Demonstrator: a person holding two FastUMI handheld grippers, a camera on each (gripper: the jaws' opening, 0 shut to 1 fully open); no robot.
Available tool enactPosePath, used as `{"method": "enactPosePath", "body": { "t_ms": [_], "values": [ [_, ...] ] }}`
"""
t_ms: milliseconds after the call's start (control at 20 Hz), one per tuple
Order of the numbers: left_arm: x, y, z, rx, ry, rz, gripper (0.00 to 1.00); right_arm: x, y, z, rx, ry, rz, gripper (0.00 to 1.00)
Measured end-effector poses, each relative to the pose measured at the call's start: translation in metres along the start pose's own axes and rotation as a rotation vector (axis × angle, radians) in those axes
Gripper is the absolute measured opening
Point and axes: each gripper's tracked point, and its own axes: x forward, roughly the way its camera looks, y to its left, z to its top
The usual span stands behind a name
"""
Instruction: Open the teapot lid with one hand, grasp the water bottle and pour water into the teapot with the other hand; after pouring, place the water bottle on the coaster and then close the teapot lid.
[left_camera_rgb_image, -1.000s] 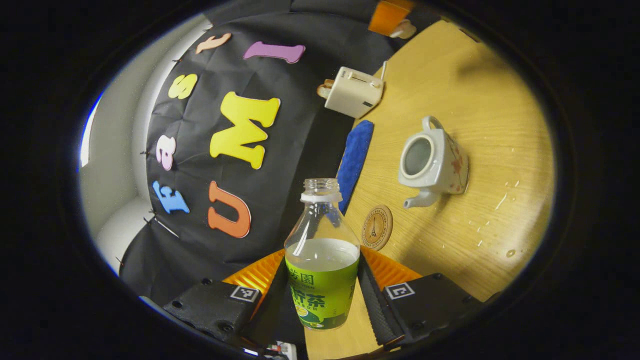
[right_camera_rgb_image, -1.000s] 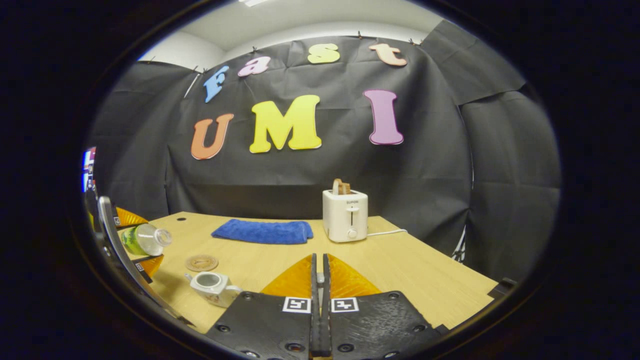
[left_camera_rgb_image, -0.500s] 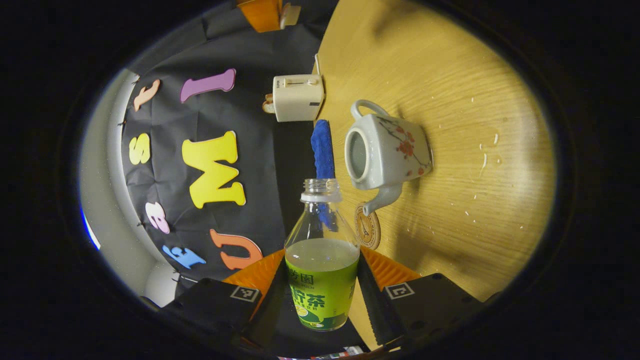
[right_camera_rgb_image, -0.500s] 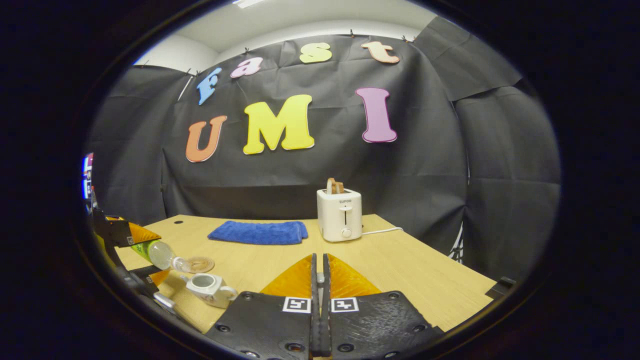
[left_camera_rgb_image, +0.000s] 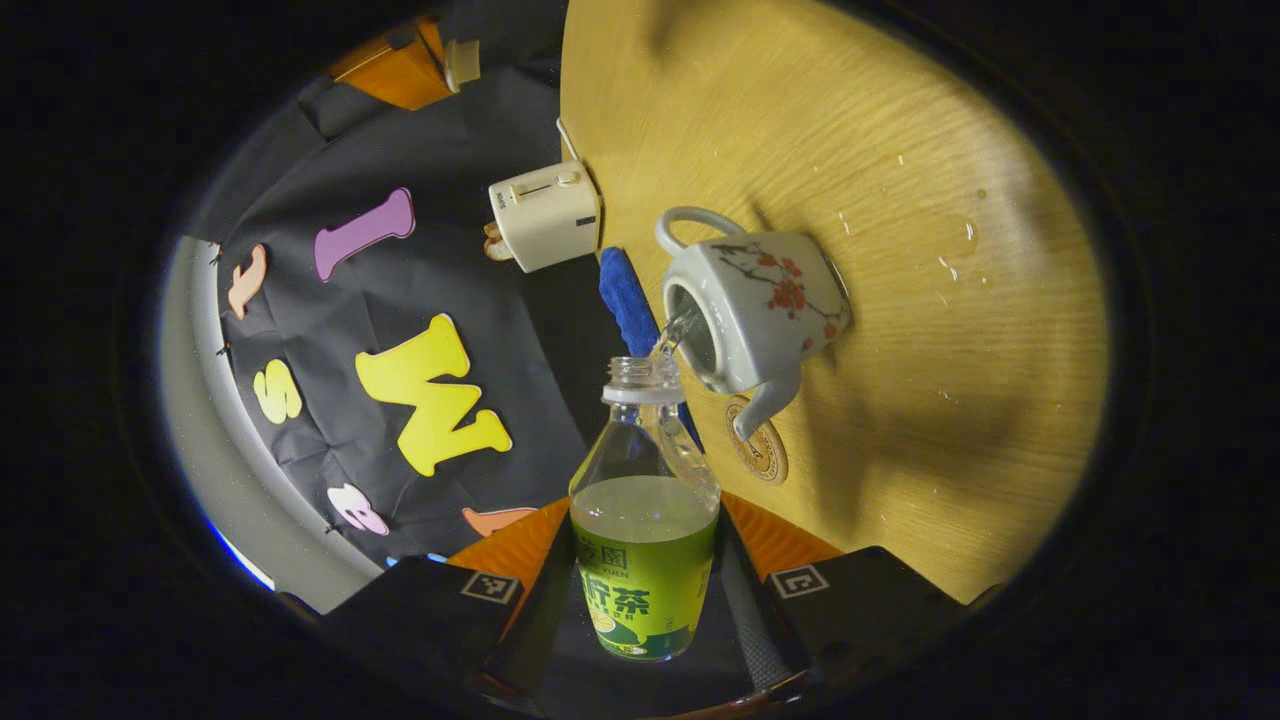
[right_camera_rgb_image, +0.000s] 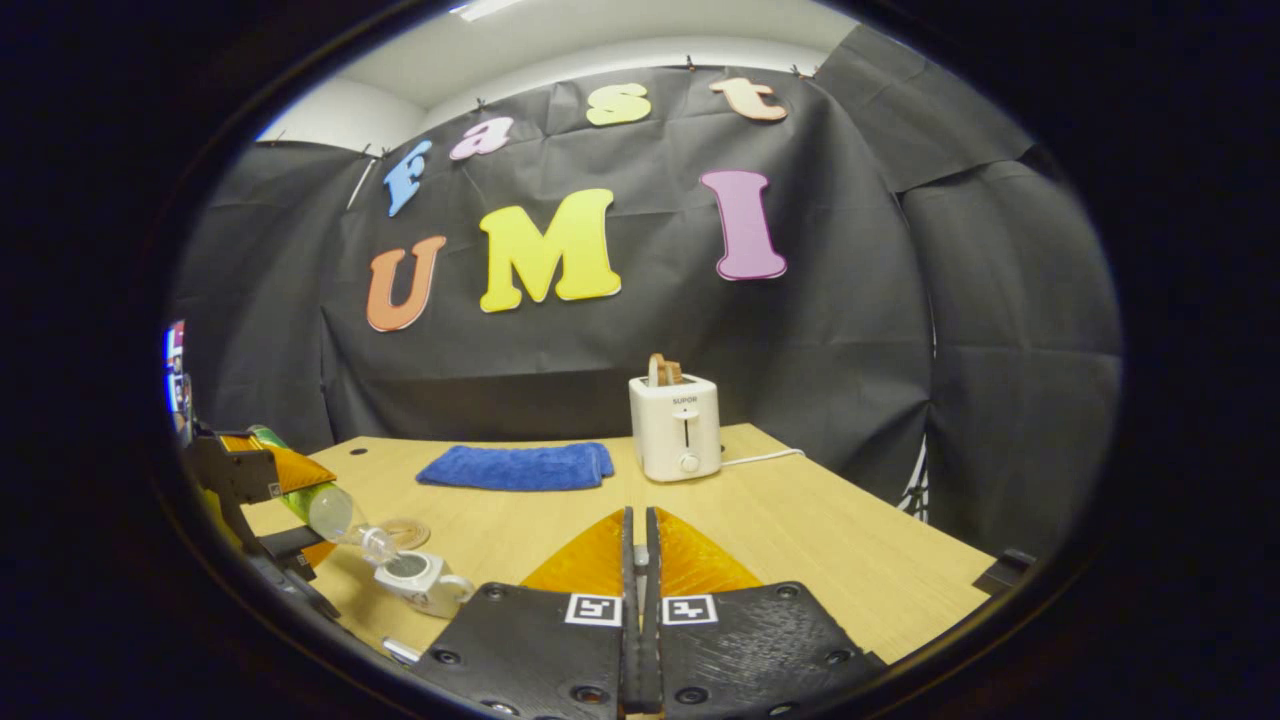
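Note:
My left gripper (left_camera_rgb_image: 643, 545) is shut on a clear water bottle (left_camera_rgb_image: 643, 570) with a green label, its cap off. The bottle is tipped over, and a thin stream of water (left_camera_rgb_image: 675, 335) runs from its mouth into the open top of the white flowered teapot (left_camera_rgb_image: 760, 310). A round cork coaster (left_camera_rgb_image: 765, 455) lies just past the spout. In the right gripper view, the tilted bottle (right_camera_rgb_image: 325, 508) and teapot (right_camera_rgb_image: 420, 580) sit at the lower left. My right gripper (right_camera_rgb_image: 638, 515) is shut. In the left gripper view it holds the small white teapot lid (left_camera_rgb_image: 462, 62) raised off to the side.
A white toaster (right_camera_rgb_image: 675, 428) with its cord and a folded blue towel (right_camera_rgb_image: 510, 466) stand at the back of the wooden table (right_camera_rgb_image: 820, 540). Water drops (left_camera_rgb_image: 950, 265) dot the wood beside the teapot.
The left gripper has tilted the bottle further and brought its mouth to the teapot opening; water now flows. The right gripper has stayed shut and nearly still.

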Motion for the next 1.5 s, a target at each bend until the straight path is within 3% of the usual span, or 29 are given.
{"method": "enactPosePath", "body": {
  "t_ms": [1500],
  "values": [
    [-0.009,0.036,-0.003,0.247,0.047,0.035,0.76,0.0,-0.001,0.0,0.022,0.01,0.011,0.0]
  ]
}}
